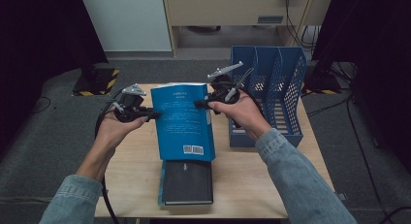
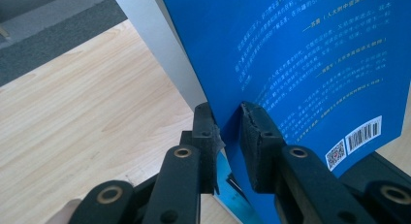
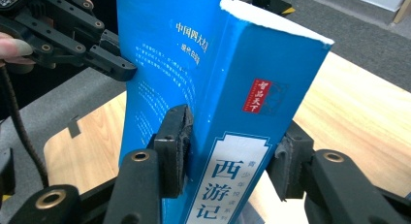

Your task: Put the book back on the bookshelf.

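Note:
A thick blue book (image 1: pixel 184 122) is held upright above the table, back cover with its barcode toward the person. My left gripper (image 1: pixel 155 115) is shut on the book's left edge; in the left gripper view its pads (image 2: pixel 252 132) pinch the thin blue cover (image 2: pixel 300 49). My right gripper (image 1: pixel 199 104) grips the spine side. In the right gripper view its jaws (image 3: pixel 232 146) press on both sides of the spine of the book (image 3: pixel 165 64), and the left gripper (image 3: pixel 121 69) shows at the far edge.
A black book (image 1: pixel 188 183) lies on another book near the front edge of the wooden table (image 1: pixel 131 185), under the lifted one. A blue mesh file rack (image 1: pixel 271 88) stands at the right back. Dark stands flank the table on a grey floor.

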### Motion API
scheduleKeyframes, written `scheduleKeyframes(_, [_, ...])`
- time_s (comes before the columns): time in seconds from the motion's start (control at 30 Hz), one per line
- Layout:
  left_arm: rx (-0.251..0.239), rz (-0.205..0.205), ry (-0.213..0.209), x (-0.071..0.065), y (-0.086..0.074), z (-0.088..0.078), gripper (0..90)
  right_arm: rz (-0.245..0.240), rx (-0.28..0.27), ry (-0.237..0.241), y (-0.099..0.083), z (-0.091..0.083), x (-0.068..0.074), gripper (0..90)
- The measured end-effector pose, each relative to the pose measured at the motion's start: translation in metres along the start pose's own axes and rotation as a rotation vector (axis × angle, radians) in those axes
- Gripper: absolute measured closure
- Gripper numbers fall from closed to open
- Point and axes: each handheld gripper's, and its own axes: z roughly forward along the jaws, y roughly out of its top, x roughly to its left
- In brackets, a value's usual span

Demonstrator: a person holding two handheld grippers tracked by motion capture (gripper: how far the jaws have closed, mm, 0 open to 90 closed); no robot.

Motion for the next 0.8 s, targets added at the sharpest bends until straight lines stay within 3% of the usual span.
scheduleKeyframes(0.2, [-0.025,-0.015,0.006,0.011,0.003,-0.001,76.6,0.003,-0.030,-0.008,0.010,0.005,-0.004,57.4])
scheduleKeyframes(0.37, [-0.024,-0.003,0.010,0.010,0.003,-0.002,76.5,-0.004,-0.023,-0.017,0.012,0.006,-0.002,57.2])
scheduleKeyframes(0.53, [-0.030,0.012,0.017,-0.001,0.002,-0.008,76.5,-0.027,-0.016,-0.038,0.006,-0.002,0.007,56.9])
scheduleKeyframes(0.8, [-0.066,0.034,0.032,-0.025,-0.009,-0.025,76.8,-0.086,-0.024,-0.067,-0.009,-0.019,0.032,57.3])
